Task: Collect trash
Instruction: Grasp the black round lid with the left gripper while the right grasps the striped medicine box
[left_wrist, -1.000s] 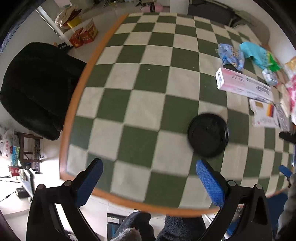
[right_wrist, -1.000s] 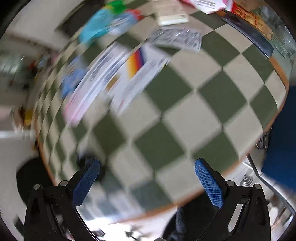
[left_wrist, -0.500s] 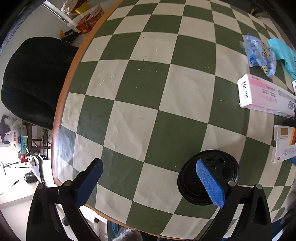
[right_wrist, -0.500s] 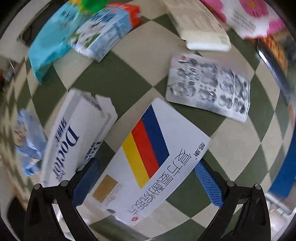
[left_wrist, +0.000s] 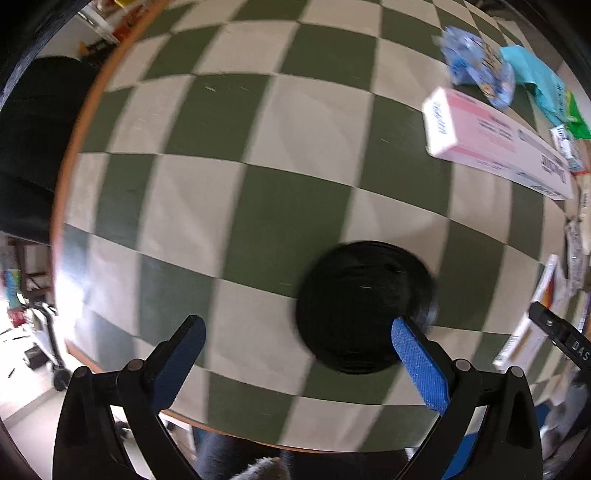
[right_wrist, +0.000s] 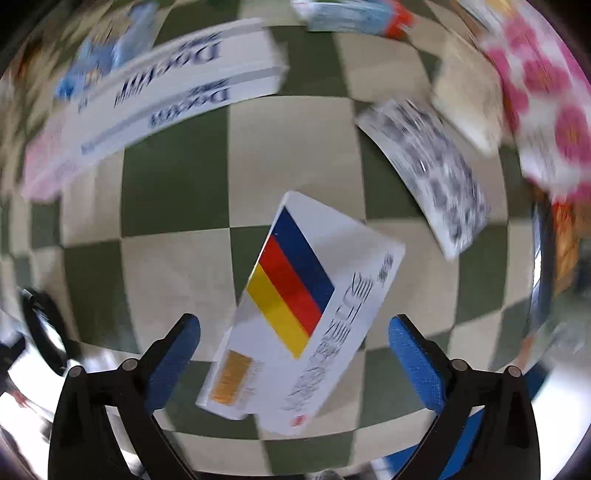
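Right hand-held gripper (right_wrist: 293, 345), jaws spread wide, hangs over the flat white box w/ blue-red-yellow stripes (right_wrist: 301, 314) on the checkered surface (right_wrist: 177, 206). We'd lower, straddle its narrow width, then close. Left hand-held gripper (left_wrist: 295, 352), also spread, hovers by the black lid (left_wrist: 364, 306). Farther: pink carton (left_wrist: 487, 144). No bin visible.

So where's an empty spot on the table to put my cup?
The checked table is bare between its orange edge, the black lid and the pink box. Past that box, wrappers and boxes crowd together.
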